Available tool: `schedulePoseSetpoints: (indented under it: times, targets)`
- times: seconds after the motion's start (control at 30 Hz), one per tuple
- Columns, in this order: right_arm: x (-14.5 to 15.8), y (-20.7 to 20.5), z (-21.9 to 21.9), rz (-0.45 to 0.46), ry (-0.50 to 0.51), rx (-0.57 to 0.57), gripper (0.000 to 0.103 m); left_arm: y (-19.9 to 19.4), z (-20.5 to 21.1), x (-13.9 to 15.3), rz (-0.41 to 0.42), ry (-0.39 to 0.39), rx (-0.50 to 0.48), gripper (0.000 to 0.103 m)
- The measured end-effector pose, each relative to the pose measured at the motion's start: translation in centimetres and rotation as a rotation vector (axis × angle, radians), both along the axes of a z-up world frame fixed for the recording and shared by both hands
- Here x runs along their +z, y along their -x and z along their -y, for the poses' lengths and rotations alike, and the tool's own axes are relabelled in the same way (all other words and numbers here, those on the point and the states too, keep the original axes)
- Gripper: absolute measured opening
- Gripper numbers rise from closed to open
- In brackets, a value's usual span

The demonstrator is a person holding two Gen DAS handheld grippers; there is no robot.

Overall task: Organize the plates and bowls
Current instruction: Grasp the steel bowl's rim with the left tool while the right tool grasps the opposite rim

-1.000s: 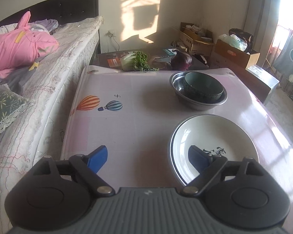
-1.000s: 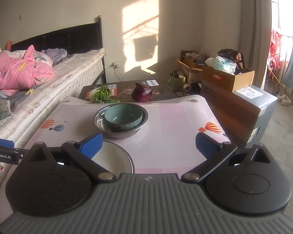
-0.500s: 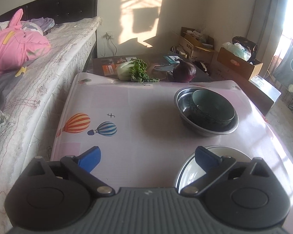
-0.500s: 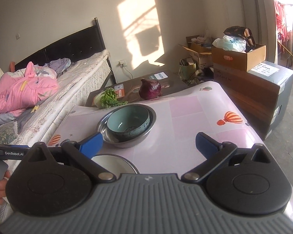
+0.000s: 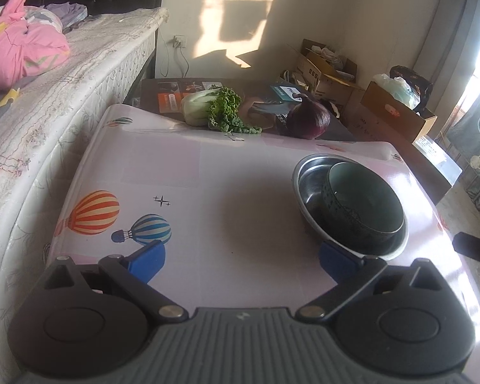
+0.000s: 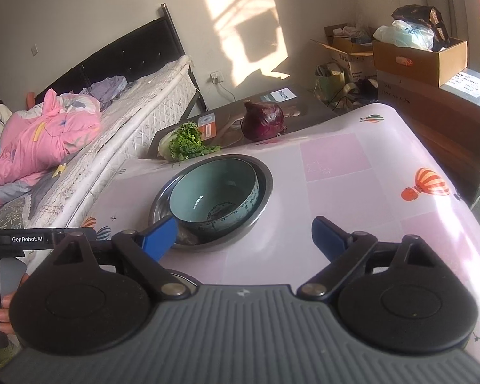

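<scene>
Bedroom, sunlit wall, bed [image 5: 80, 73] along table's left side, cardboard boxes [image 6: 419, 54] at far right. Table [image 5: 224, 172] covered in pink cloth with balloon prints. Steel bowl [image 6: 262, 176] on table, teal bowl [image 6: 214, 188] nested inside it. Plate [image 6: 184, 280] rim just visible below right gripper's left finger. Greens [image 6: 184, 140] and red onion [image 6: 262, 121] at far table edge. Left gripper [image 5: 241, 257] jaws wide apart, nothing between. Right gripper [image 6: 243, 235] jaws closing, steel bowl's near rim between, pads not touching.

Sunlight from right window, bright patch on wall [image 6: 243, 16], fisheye-bent edges, sharp focus.
</scene>
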State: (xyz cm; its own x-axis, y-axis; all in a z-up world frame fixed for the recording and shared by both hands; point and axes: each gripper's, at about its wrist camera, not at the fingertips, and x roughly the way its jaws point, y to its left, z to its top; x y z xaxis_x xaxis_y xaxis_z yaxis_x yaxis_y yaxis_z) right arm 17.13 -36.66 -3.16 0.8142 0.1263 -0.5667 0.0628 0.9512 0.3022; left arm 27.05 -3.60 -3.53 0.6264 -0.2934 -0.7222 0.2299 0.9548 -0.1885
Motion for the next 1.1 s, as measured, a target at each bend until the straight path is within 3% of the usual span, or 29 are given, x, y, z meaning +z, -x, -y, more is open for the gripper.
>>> schedulePoseSetpoints:
  times: [0.17,0.37,0.43,0.8,1.1]
  targets:
    - [-1.5,-3.5,0.5,-0.037,-0.043,0.017,0.074,-2.1,1.1,0.1,0.02,0.04,-0.018,0.094]
    - [-2.8,-6.9,2.0,-0.075,-0.107,-0.012,0.054,-5.5,1.8,-0.9,-0.073,0.157,-0.022,0.065]
    - [-3.3,-8.0,2.5,-0.09,-0.125,-0.024,0.049,-6.3,2.4,-1.3,-0.1,0.162,-0.03,0.051]
    - [-5.6,-11.8,3.9,-0.141,-0.214,-0.028,0.035,-8.5,3.9,-3.0,-0.175,0.175,-0.033,0.031]
    - [-5.0,-10.2,5.7,-0.095,-0.263,-0.083,0.029,-8.9,4.6,-3.0,-0.195,0.177,-0.036,0.017]
